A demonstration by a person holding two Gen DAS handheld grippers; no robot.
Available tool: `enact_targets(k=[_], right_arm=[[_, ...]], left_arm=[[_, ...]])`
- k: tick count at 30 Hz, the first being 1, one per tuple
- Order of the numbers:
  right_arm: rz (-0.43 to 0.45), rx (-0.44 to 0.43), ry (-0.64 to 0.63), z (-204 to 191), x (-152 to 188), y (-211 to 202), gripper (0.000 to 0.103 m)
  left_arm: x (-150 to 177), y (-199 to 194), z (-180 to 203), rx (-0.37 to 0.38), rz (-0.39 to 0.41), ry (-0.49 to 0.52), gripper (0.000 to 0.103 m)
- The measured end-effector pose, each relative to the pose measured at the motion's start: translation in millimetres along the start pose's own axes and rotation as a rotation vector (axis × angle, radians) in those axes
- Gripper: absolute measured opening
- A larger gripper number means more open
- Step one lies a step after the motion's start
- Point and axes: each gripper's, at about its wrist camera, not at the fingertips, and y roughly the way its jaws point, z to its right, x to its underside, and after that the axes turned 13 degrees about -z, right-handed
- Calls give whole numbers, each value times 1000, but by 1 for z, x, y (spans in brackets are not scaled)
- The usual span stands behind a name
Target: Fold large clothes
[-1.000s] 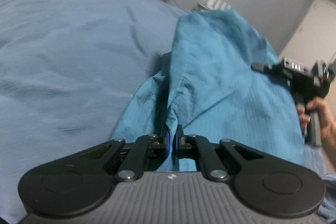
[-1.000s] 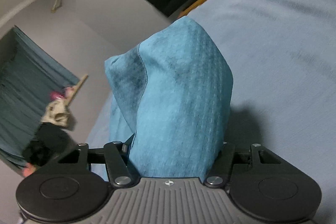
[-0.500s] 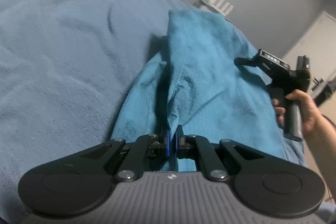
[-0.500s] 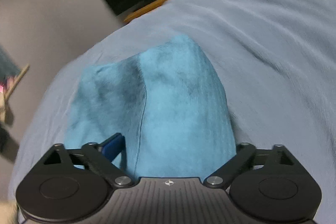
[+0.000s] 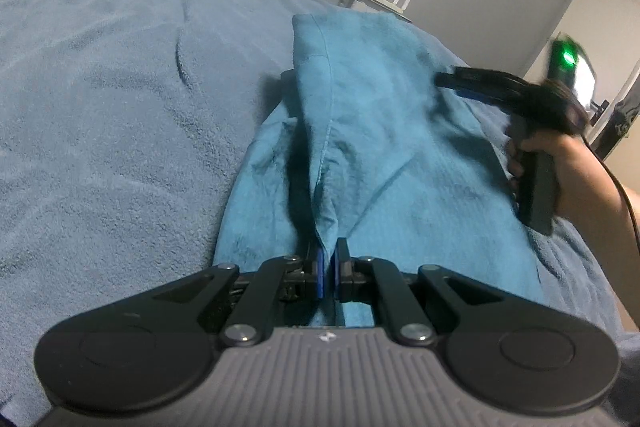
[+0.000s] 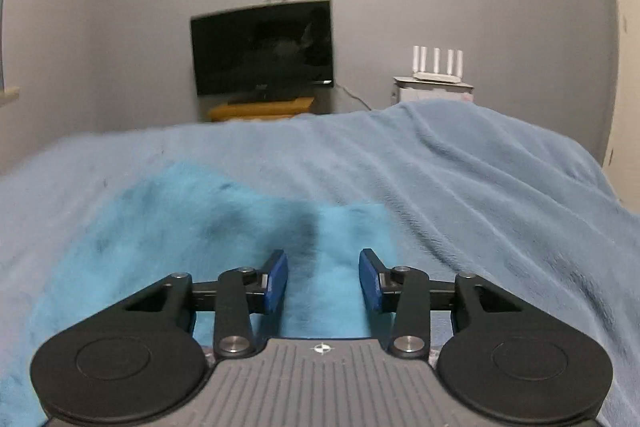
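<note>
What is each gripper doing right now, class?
Left gripper: closed on the teal garment.
Right gripper: open, holding nothing, above the garment.

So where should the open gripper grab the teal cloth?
Probably the near right corner of the cloth, coming in low from the near side. That edge lies flat on the blanket just ahead of the right gripper, whose jaws are open. The left gripper already pinches a hemmed edge.

Left claw (image 5: pixel 329 273): pads pinched nearly together. Right claw (image 6: pixel 323 279): pads spread wide, nothing between them; right hand (image 5: pixel 548 163) wraps its handle.
</note>
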Motion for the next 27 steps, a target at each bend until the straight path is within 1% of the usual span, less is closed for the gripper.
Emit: enact_targets(k=[1, 2, 3, 4, 5, 6, 7, 8, 9, 10, 12, 14, 16, 18, 20, 22, 23, 24, 25, 26, 27], right_arm=[[-14, 6, -23, -19, -1, 7, 43], [-26, 8, -37, -26, -1, 10, 44], [-37, 30, -39, -37, -4, 16, 44], [-49, 10, -49, -48, -6, 20, 43], [-65, -32, -58, -75, -16, 32, 43], [-70, -54, -70, -100, -23, 40, 43], [-73, -81, -93, -114, -25, 42, 43], [-85, -136, -121, -124, -25, 43, 43], [-113, -212, -142, -128, -19, 46, 43], [-140, -266, -162, -134, -17, 46, 43], [-126, -283, -195, -143, -13, 32, 42], [-104, -299, -169, -131, -10, 8, 42], [-72, -285, -185, -119, -1, -22, 43], [-57, -264, -229, -89, 31, -59, 43], [-73, -257, -267, -72, 52, -83, 43], [-118, -256, -303, -57, 81, -105, 43], [-140, -227, -337, -54, 93, -120, 43], [-178, -151, -387, -52, 109, -127, 43], [-201, -65, -408, -46, 124, -133, 45], [-217, -6, -375, -37, 133, -135, 48], [-244, 8, -280, -25, 136, -138, 55]], left_arm=[[1, -1, 2, 0, 1, 5, 0], [2, -1, 4, -5, -1, 9, 0], [2, 0, 4, -8, 1, 18, 0], [4, -2, 5, -6, 1, 21, 0], [4, -1, 5, -6, 0, 23, 0], [3, 0, 5, -6, -2, 26, 0], [3, 1, 4, -4, -3, 28, 0], [2, 1, 3, 0, -6, 24, 0], [2, 1, 1, 6, -10, 18, 0], [1, 1, -1, 17, -14, 8, 0], [-1, 1, -7, 46, -14, -22, 0], [-2, 1, -10, 59, -7, -34, 0], [-2, -1, -9, 56, 0, -23, 0], [-1, -1, -7, 47, 5, -13, 0], [0, -2, -5, 36, 12, -1, 0], [2, -4, -3, 24, 18, 4, 0], [3, -5, -4, 18, 21, 4, 0], [4, -6, -4, 10, 23, 2, 1], [6, -7, -4, 10, 25, 1, 1], [8, -9, -4, 13, 34, 6, 2], [11, -11, -1, -3, 45, 22, 2]])
